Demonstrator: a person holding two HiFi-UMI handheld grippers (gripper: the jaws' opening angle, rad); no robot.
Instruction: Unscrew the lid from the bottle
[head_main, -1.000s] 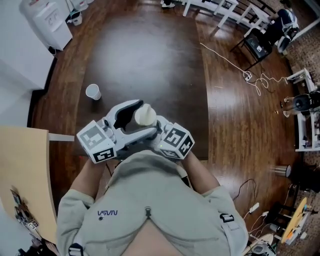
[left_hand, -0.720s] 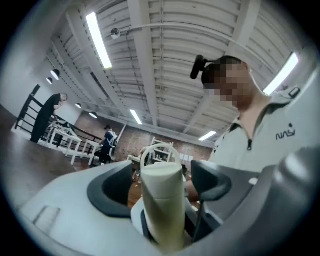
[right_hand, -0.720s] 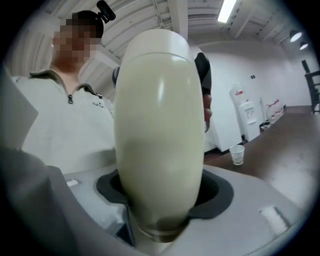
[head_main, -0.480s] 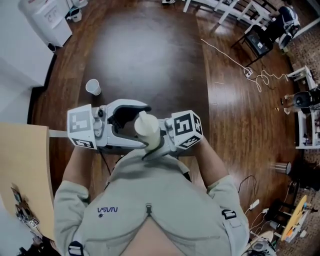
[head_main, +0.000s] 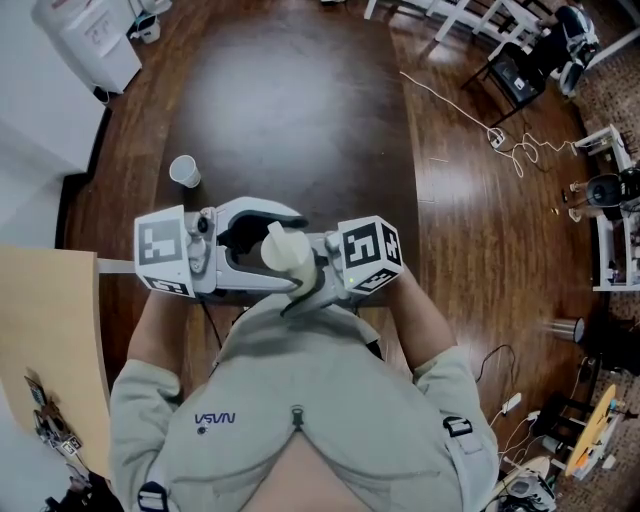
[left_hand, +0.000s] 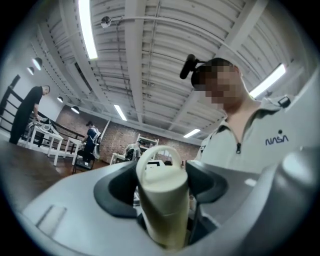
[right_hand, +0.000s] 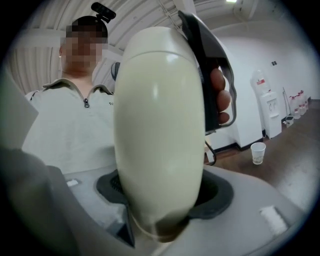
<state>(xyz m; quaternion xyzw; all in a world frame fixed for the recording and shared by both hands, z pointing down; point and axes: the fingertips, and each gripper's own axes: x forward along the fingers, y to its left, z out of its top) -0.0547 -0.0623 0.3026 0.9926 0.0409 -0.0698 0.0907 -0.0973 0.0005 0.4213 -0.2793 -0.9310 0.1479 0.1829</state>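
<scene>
The person holds both tools close against the chest. The right gripper (right_hand: 160, 200) pinches the body of the cream bottle (head_main: 288, 258) and holds it in the air. The left gripper (left_hand: 162, 175) has just been closing, and its pads now press on the looped lid (left_hand: 161, 167). A paper cup (head_main: 184, 171) stands well apart on the floor.

The tall cream plastic bottle (right_hand: 157, 125) fills the right gripper view and hides where the jaws of the right gripper (right_hand: 165, 197) meet it, its nearest end blurred, while the small white cup (right_hand: 258, 152) is too small to see inside.
</scene>
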